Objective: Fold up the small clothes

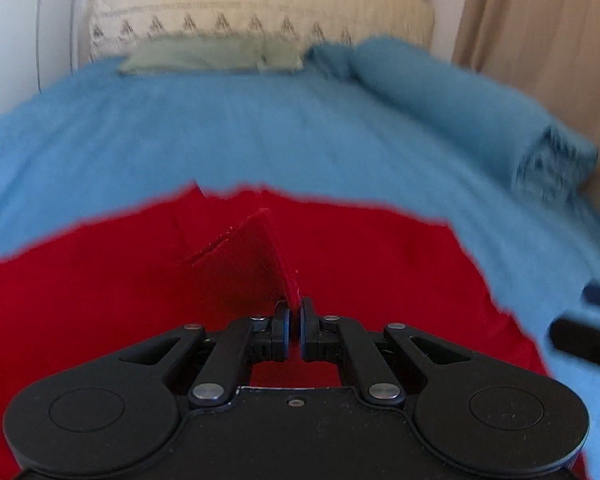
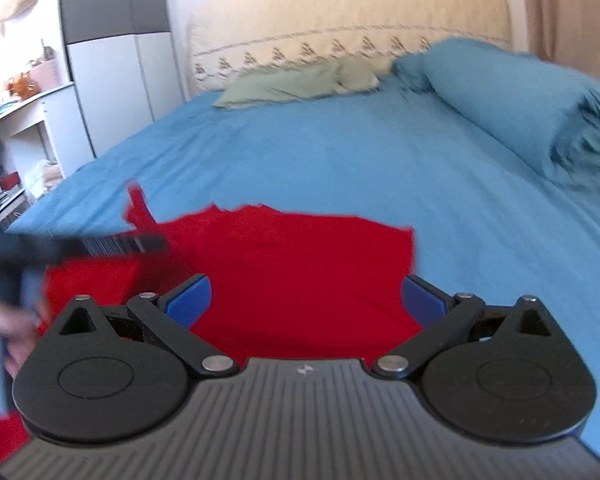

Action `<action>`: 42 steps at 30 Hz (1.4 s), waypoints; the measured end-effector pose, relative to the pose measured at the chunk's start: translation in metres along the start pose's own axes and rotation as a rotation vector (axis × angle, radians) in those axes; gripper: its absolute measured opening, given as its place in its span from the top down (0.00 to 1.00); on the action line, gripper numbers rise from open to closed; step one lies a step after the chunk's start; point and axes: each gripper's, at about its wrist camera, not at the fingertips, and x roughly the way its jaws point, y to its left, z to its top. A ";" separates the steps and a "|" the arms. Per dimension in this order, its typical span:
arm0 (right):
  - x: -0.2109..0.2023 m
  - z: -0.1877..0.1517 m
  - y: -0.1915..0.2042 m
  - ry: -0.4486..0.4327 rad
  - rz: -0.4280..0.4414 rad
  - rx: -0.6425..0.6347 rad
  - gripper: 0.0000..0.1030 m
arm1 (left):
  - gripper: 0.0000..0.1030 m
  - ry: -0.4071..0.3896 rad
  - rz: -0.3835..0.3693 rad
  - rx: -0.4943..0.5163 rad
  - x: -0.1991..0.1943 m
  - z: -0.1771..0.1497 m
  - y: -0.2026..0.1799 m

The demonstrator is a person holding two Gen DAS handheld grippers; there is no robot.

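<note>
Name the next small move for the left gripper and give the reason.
Probably carry the pinched flap across. The left gripper is shut on a raised fold of the red garment, the rest lying on the blue bedsheet; the right gripper hovers open.

Both wrist views low over bed [image 1: 260, 128], facing headboard [image 2: 340, 20].

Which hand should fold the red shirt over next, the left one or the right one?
Probably the left. The left gripper is already pinched shut on a raised fold of the red garment, while the right gripper hangs open above it, gripping nothing.
</note>
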 end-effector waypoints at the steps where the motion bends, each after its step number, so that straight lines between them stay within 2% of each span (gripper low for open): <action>1: 0.000 -0.004 -0.007 0.007 -0.002 0.000 0.00 | 0.96 0.009 0.010 0.006 0.006 -0.006 -0.003; 5: 0.005 -0.022 -0.023 0.027 0.011 0.003 0.00 | 0.92 0.018 0.012 0.005 0.015 -0.020 -0.009; 7: 0.009 -0.030 -0.025 0.040 0.015 0.010 0.00 | 0.61 0.012 -0.018 -0.004 0.013 -0.015 -0.002; 8: 0.011 -0.033 -0.026 0.046 0.017 0.012 0.00 | 0.28 0.002 -0.030 -0.007 0.009 -0.014 0.001; 9: 0.013 -0.034 -0.025 0.049 0.020 0.014 0.00 | 0.10 -0.021 -0.031 -0.005 -0.001 -0.014 0.005; 11: 0.015 -0.035 -0.021 0.042 0.027 0.010 0.00 | 0.01 -0.070 -0.012 0.007 -0.021 -0.012 0.010; 16: 0.018 -0.027 0.000 0.010 0.075 -0.054 0.00 | 0.00 -0.112 0.047 0.005 -0.070 -0.016 0.049; 19: 0.024 -0.022 0.030 -0.007 0.121 -0.150 0.00 | 0.00 -0.116 0.130 -0.012 -0.085 -0.015 0.083; 22: 0.043 -0.017 0.066 0.015 0.171 -0.248 0.01 | 0.00 -0.101 0.195 -0.062 -0.093 -0.018 0.117; 24: 0.061 -0.017 0.089 0.052 0.192 -0.301 0.17 | 0.00 -0.083 0.242 -0.083 -0.094 -0.022 0.135; 26: 0.077 -0.019 0.108 0.075 0.176 -0.347 0.20 | 0.00 -0.069 0.309 -0.091 -0.095 -0.028 0.151; 28: 0.088 -0.023 0.122 0.068 0.146 -0.376 0.21 | 0.00 -0.065 0.332 -0.114 -0.099 -0.036 0.165; 31: 0.105 -0.028 0.136 0.078 0.104 -0.415 0.38 | 0.00 -0.060 0.335 -0.162 -0.105 -0.046 0.183; 33: 0.117 -0.028 0.141 0.094 0.098 -0.417 0.59 | 0.00 -0.059 0.337 -0.189 -0.112 -0.055 0.193; 35: 0.126 -0.029 0.145 0.098 0.091 -0.421 0.66 | 0.00 -0.059 0.340 -0.205 -0.117 -0.060 0.199; 36: 0.128 -0.029 0.147 0.089 0.085 -0.421 0.73 | 0.00 -0.059 0.340 -0.209 -0.120 -0.062 0.200; 38: 0.131 -0.026 0.147 0.091 0.082 -0.401 0.80 | 0.00 -0.064 0.345 -0.215 -0.125 -0.065 0.201; 42: 0.121 -0.007 0.127 0.038 0.066 -0.270 0.80 | 0.00 -0.068 0.334 -0.220 -0.125 -0.065 0.202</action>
